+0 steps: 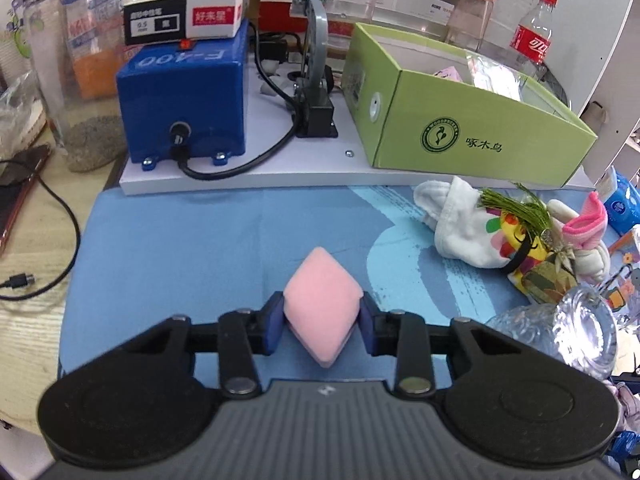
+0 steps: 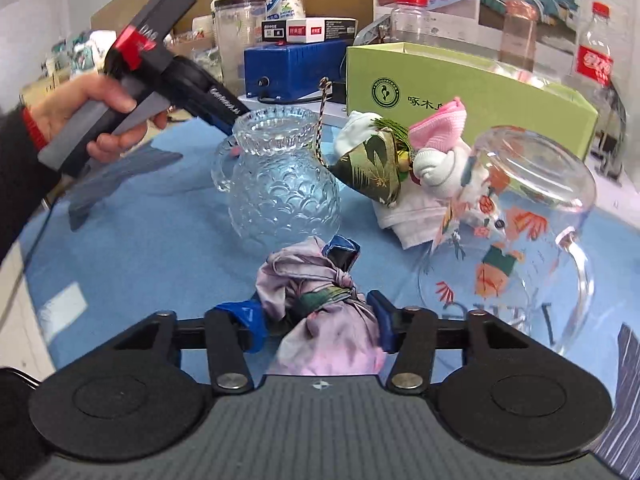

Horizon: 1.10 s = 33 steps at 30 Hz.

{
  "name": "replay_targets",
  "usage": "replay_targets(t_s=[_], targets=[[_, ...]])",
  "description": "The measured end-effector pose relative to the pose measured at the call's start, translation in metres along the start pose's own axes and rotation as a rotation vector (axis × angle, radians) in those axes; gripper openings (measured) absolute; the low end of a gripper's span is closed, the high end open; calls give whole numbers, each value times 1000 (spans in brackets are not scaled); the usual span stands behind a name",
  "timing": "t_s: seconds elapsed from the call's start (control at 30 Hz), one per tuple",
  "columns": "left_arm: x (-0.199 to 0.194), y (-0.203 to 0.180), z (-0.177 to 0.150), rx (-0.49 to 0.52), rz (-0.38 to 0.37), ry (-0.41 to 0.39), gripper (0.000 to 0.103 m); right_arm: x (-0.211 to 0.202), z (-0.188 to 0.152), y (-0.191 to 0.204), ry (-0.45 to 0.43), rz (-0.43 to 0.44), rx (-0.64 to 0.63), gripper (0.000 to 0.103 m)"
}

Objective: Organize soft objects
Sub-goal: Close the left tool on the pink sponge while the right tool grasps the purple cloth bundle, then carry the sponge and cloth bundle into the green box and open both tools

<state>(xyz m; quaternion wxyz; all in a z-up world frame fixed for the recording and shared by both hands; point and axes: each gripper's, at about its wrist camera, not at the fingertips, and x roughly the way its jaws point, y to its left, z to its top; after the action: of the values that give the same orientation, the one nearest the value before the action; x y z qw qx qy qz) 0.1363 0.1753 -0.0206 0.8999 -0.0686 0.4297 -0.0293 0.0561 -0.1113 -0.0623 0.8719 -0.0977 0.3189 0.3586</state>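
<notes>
Pink foam cushion [image 1: 323, 307] is pinched corner to corner in the left gripper [image 1: 322, 322], jaws narrowed onto it, over the blue mat [image 1: 180, 248]. Right gripper [image 2: 316, 320] is clamped on a knotted lilac cloth bundle [image 2: 320, 300]. Further back, socks [image 1: 464, 220] lie by the mat's far right edge, in front of the green box [image 1: 460, 120].

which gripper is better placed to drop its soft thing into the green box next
Left, probably. Its gripper holds the pink cushion with open mat before the green box; the right faces two glass pitchers.
</notes>
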Motion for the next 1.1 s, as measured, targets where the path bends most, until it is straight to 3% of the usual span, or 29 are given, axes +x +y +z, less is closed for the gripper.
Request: replay_targets(t_s=[0.1,0.2,0.4,0.53,0.63,0.77,0.87,0.93,1.0,1.1], targets=[[-14,3,-3,-22,-14,-11,34,-15,1,3,-21,3,7,31],[-31,0,7,-30,-52,-42,34,-40,21,5,-97,43,12,31],[-57,-31,78,7,-148,-155,35,-63,98,-33,-249,-47,-49,32],[-42,-60,132,32,-199,-179,36,-44,161,-90,-276,-146,-32,32],[-18,-78,168,35,-182,-173,36,-16,196,-127,-251,-161,3,32],[24,-91,203,41,-148,-139,37,27,218,-156,-202,-150,31,33],[49,-94,214,58,-115,-114,44,58,226,-175,-158,-121,70,39],[58,-96,216,74,-81,-109,80,76,229,-184,-100,-130,129,42],[60,-97,213,96,-66,-136,79,85,229,-189,-88,-140,160,46],[57,-94,210,99,-66,-145,79,80,225,-193,-167,-149,195,48]])
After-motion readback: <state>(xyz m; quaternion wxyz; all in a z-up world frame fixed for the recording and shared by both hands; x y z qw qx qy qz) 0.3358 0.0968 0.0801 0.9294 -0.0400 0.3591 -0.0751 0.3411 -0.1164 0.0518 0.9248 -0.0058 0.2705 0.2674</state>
